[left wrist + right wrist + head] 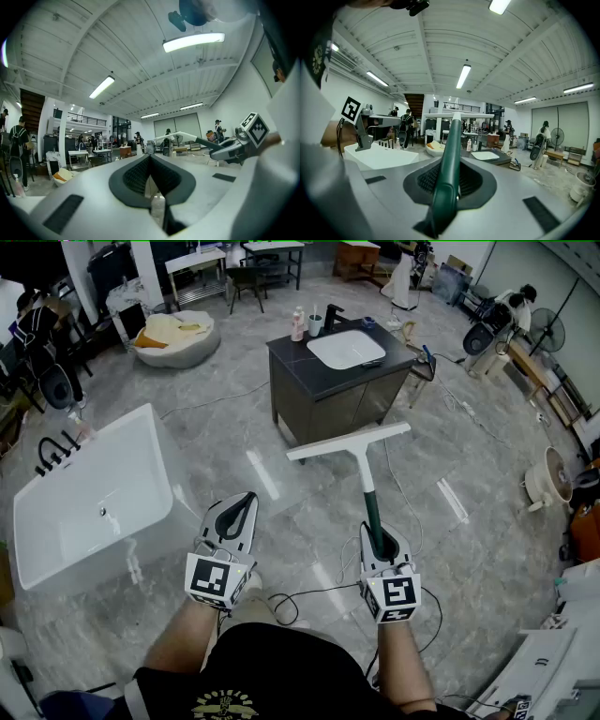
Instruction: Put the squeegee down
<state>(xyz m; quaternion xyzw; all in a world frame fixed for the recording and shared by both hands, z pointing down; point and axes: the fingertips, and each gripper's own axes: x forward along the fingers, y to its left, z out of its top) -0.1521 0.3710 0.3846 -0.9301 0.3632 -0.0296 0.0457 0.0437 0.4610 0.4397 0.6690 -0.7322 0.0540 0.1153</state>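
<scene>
**Desk:** Where's the squeegee?

**Op:** The squeegee (362, 465) is up off the ground, in my right gripper (382, 538). Its dark green handle runs back between the fingers. The white blade sits crosswise at the far end, out ahead of me over the grey floor (281, 486).

**Desk:** How's the grip?

**Op:** The fingers are drawn in narrow on the handle, with the pads pressing it from both sides. The right gripper view looks straight up the shaft to the blade.

**Desk:** And the other side?

**Op:** My left gripper (240, 507) is level and beside the right one, not touching it. Its fingers are brought together with nothing between them.

**Desk:** What's around you?

**Op:** A dark vanity cabinet (323, 399) with a white sink (345, 348) stands beyond the blade, apart from it. A white bathtub (56, 549) sits on the floor at my left, near the left gripper. A black cable (309, 594) trails across the floor by my feet.
</scene>
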